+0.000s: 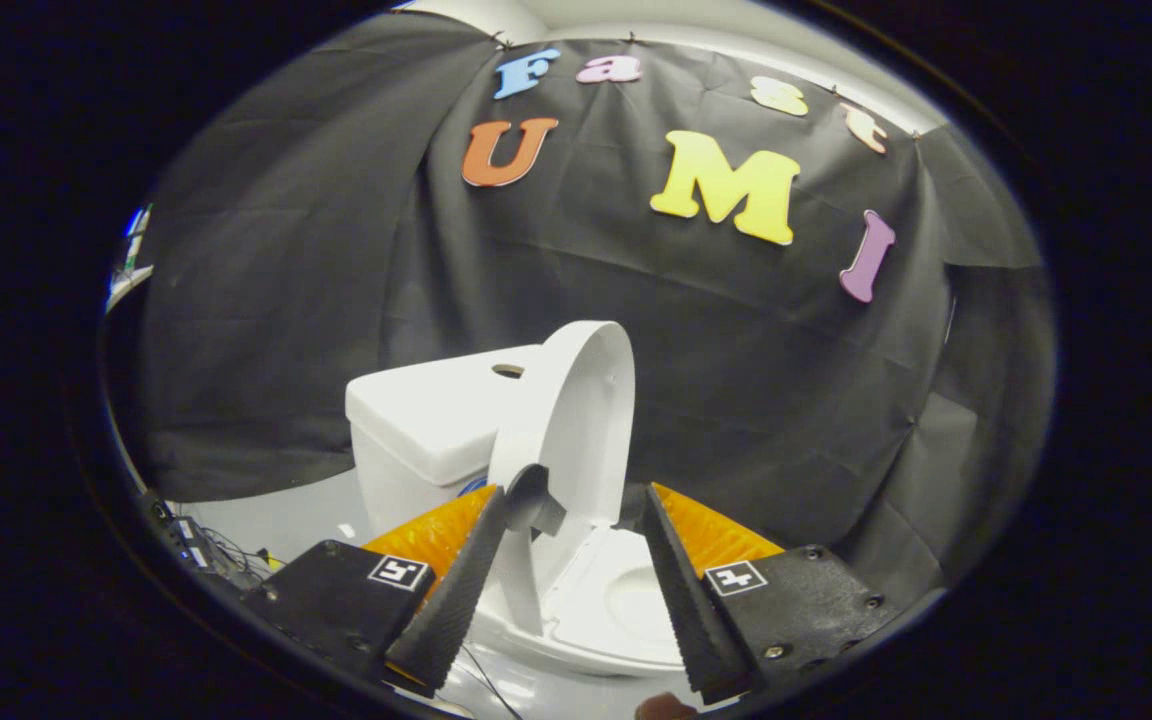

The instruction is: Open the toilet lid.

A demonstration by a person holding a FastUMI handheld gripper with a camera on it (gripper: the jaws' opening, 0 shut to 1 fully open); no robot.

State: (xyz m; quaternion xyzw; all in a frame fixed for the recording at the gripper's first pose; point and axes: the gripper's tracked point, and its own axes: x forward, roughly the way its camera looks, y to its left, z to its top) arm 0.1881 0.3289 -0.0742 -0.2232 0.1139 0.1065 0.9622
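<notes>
Nearest the camera, the gripper (566, 505) points forward and slightly down at the toilet, its two fingers spread wide apart and pinching nothing. Each finger body carries a small square black-and-white marker tag; neither holds readable writing.

Left to right: a tangle of cables (206, 550) lies on the floor at the far left, against the foot of the booth's black cloth wall (336, 300). Next stands the white tank (426, 420), with a round hole in its top cover. The left finger (456, 590) reaches up to the lower edge of the toilet lid (571, 410), its tip close to a small dark hinge piece; whether it touches the lid cannot be told. The lid stands raised, close to upright and seen nearly edge-on, its inner face turned to the right, its top rim level with or above the tank's top. Between the fingers and just beyond them, the seat and bowl (616, 600) lie exposed. The right finger (681, 590) stands apart from the lid, over the right part of the bowl.

Open room lies to the right of the lid, where only the cloth wall stands behind. No brand name is legible on the toilet.
</notes>
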